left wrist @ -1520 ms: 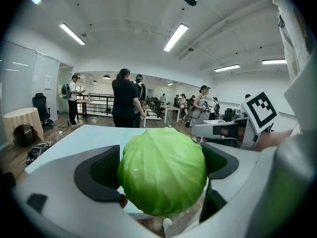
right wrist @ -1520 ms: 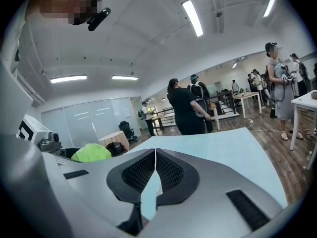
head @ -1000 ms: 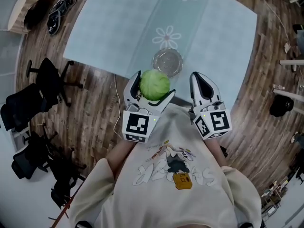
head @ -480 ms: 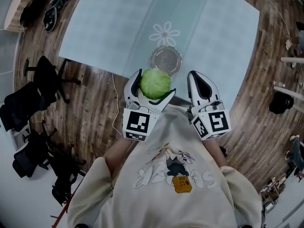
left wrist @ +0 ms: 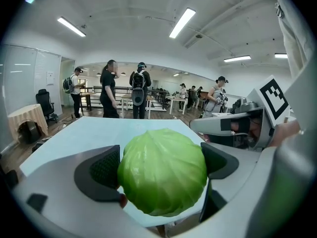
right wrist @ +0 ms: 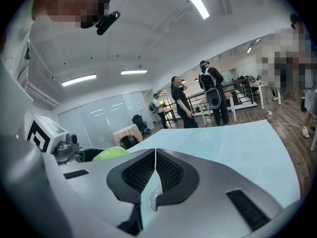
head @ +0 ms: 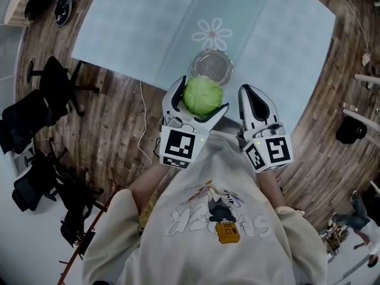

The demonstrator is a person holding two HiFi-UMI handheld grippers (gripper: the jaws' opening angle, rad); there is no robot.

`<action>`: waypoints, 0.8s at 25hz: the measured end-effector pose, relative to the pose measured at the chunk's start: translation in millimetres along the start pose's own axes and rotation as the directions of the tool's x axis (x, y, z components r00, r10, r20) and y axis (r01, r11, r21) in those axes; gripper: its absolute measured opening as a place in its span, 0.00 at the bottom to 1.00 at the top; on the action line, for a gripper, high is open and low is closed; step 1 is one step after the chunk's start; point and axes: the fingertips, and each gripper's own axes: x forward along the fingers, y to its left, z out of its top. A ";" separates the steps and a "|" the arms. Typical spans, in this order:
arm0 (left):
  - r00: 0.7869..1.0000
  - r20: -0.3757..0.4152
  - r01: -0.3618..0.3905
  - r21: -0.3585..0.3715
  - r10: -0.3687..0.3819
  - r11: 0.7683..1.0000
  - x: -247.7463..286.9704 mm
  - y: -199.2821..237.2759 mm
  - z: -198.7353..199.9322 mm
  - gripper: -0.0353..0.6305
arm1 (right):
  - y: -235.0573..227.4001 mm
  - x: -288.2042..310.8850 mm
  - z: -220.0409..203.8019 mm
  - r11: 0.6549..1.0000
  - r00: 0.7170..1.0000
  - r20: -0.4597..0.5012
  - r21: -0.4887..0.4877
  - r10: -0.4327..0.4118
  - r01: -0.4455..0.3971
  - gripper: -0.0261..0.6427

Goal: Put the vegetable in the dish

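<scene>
A round green cabbage (head: 202, 96) (left wrist: 162, 171) sits clamped between the jaws of my left gripper (head: 197, 100) (left wrist: 161, 165), held in the air just short of the table's near edge. A clear glass dish (head: 211, 66) rests on the light blue tablecloth (head: 148, 28), directly beyond the cabbage, which covers part of its near rim. My right gripper (head: 254, 101) (right wrist: 155, 172) hovers beside the left one, to the right of the dish, jaws pressed together with nothing between them. In the right gripper view the cabbage (right wrist: 109, 153) peeks out at the left.
The table (head: 285, 34) carries a cloth with white flower prints (head: 212, 34). Black office chairs (head: 50, 85) stand on the wooden floor to the left, and a white cable (head: 142, 123) trails near the table edge. Several people stand at the room's far end (left wrist: 110, 89).
Both grippers have moved forward toward the table. The cabbage, still held, is now closer to the glass dish and overlaps its near rim.
</scene>
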 end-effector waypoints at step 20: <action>0.996 -0.085 -0.033 -0.005 0.032 0.999 59.2 15.6 -56.7 0.83 | -25.1 31.9 -38.0 0.999 0.995 -0.100 -0.034 -0.013 0.009 0.08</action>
